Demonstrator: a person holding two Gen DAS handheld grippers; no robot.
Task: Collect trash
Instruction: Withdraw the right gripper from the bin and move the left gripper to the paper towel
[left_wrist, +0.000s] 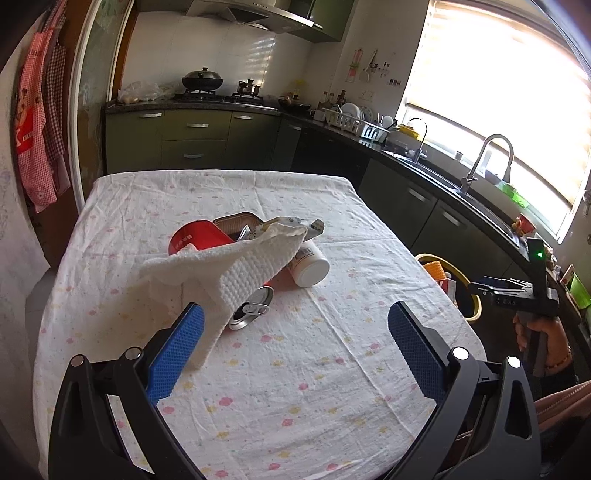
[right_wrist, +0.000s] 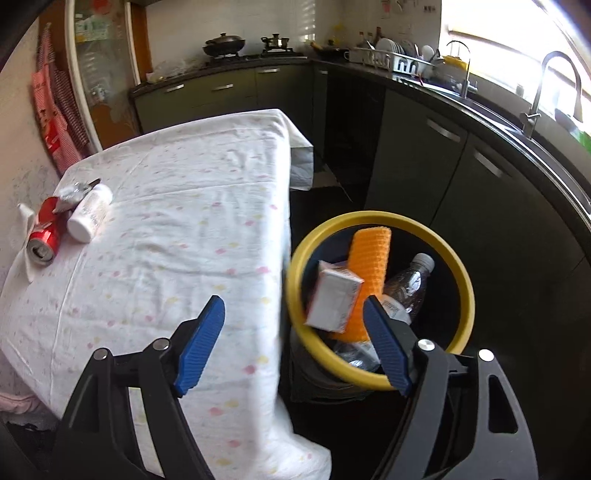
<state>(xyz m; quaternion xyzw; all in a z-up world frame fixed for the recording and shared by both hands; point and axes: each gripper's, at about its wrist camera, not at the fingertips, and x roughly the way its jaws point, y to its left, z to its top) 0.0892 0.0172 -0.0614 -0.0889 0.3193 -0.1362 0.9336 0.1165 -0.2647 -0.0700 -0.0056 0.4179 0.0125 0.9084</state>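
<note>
A pile of trash lies mid-table in the left wrist view: a white paper towel (left_wrist: 236, 269) draped over a red can (left_wrist: 253, 308), a white bottle (left_wrist: 310, 264), a red cup (left_wrist: 197, 236) and a foil tray (left_wrist: 238, 221). My left gripper (left_wrist: 295, 332) is open, just in front of the can. My right gripper (right_wrist: 293, 321) is open and empty above the yellow-rimmed bin (right_wrist: 467, 291), which holds a small box (right_wrist: 332, 295), an orange cloth (right_wrist: 369, 258) and a clear bottle (right_wrist: 410, 284). The can (right_wrist: 44, 236) and bottle (right_wrist: 90, 216) also show at far left in the right wrist view.
The table wears a white flowered cloth (left_wrist: 295, 387). The bin (left_wrist: 474, 306) stands on the floor off the table's right edge. Dark kitchen cabinets and a sink counter (left_wrist: 443, 192) run along the right and back. Aprons (left_wrist: 37, 129) hang at left.
</note>
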